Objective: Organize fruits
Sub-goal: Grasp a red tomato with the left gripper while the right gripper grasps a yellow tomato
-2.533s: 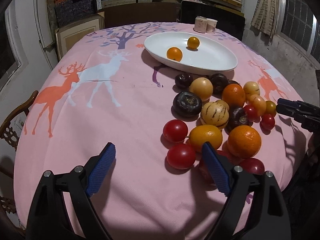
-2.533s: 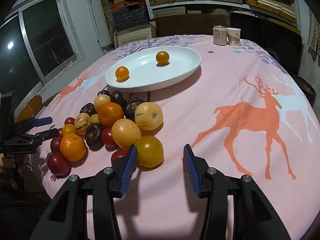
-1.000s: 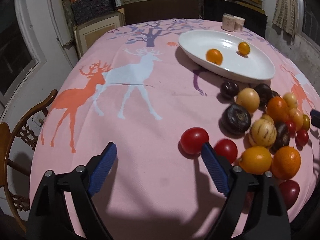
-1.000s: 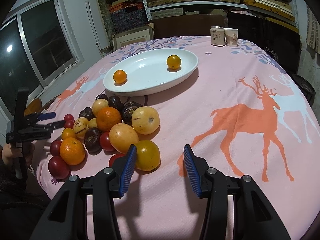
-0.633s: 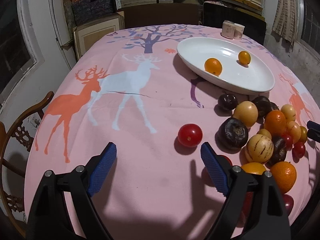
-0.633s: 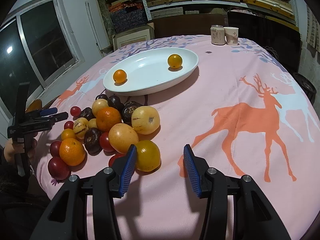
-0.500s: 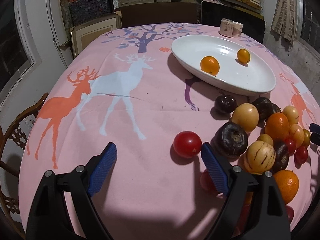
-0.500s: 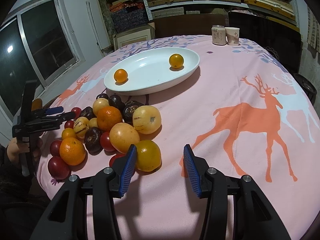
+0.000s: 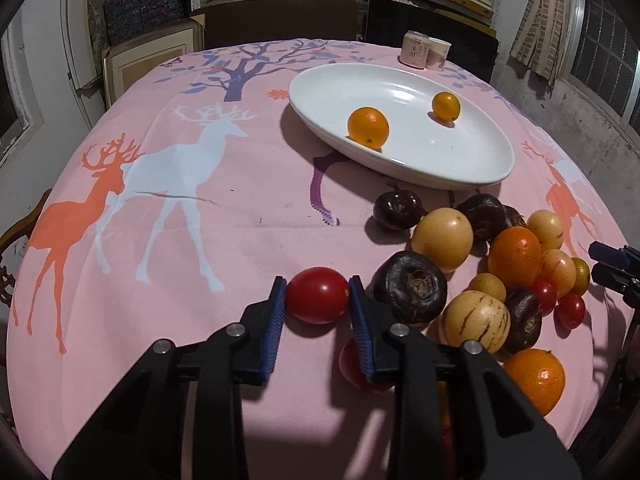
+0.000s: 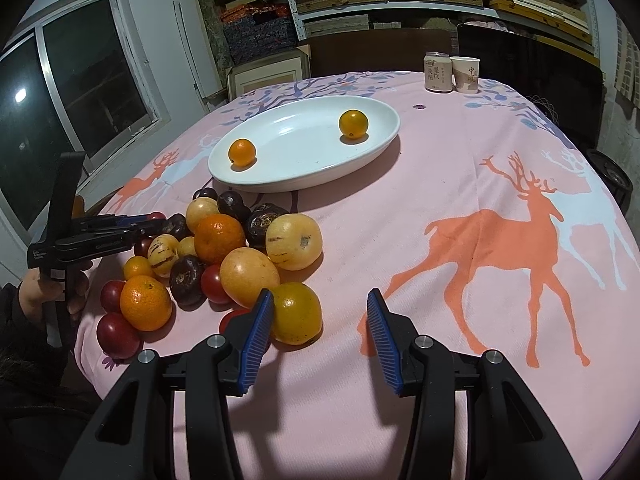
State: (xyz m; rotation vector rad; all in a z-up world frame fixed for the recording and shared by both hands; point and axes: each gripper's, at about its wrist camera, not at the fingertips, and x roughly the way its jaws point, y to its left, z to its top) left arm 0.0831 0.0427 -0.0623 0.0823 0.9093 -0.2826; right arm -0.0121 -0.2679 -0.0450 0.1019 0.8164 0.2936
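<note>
We see the left gripper (image 9: 317,295), wide half a second ago, now clamped on the red tomato (image 9: 317,295), at 9 o'clock of the fruit pile (image 10: 224,256). So the pickup is done; the white plate (image 9: 480,168) at 12 o'clock is probably next. The right wrist view alone shows the right gripper (image 10: 320,322) gaping and empty; the tomato there is mostly hidden.
</note>
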